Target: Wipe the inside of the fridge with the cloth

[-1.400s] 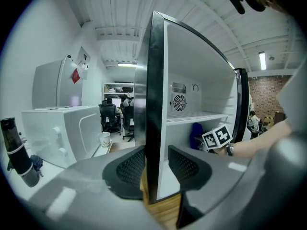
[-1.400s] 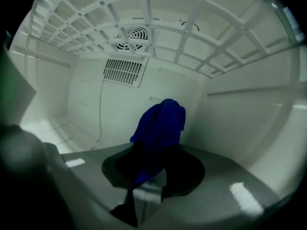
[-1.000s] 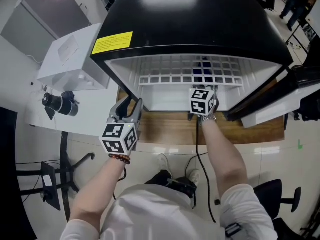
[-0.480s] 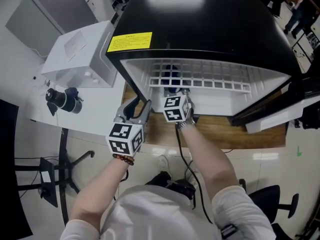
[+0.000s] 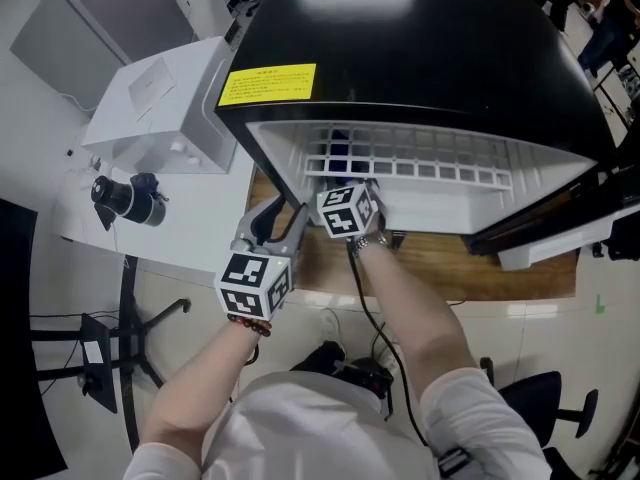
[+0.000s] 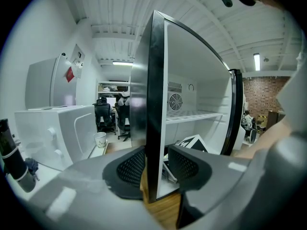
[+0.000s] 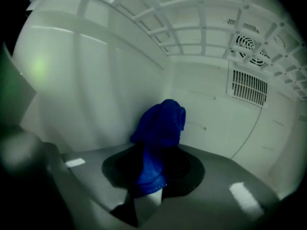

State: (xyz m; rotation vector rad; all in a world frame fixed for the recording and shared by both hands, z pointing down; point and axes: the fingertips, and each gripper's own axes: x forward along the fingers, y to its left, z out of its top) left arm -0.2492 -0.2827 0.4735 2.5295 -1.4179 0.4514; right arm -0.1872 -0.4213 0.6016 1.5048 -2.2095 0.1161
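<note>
Left tongs (image 6: 154, 171) clenched on front edge of fridge (image 5: 420, 58) left wall (image 6: 156, 80), steadying it. Right tongs (image 7: 152, 171) grip blue cloth (image 7: 162, 121) inside fridge, near left wall, under shelf (image 5: 400, 158). Risk: thin pinch, so cloth could drag loose when rubbed, or snag shelf

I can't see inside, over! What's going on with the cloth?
Left gripper clamped on fridge wall. Right gripper shut on blue cloth, inside fridge. Nothing blocking.
</note>
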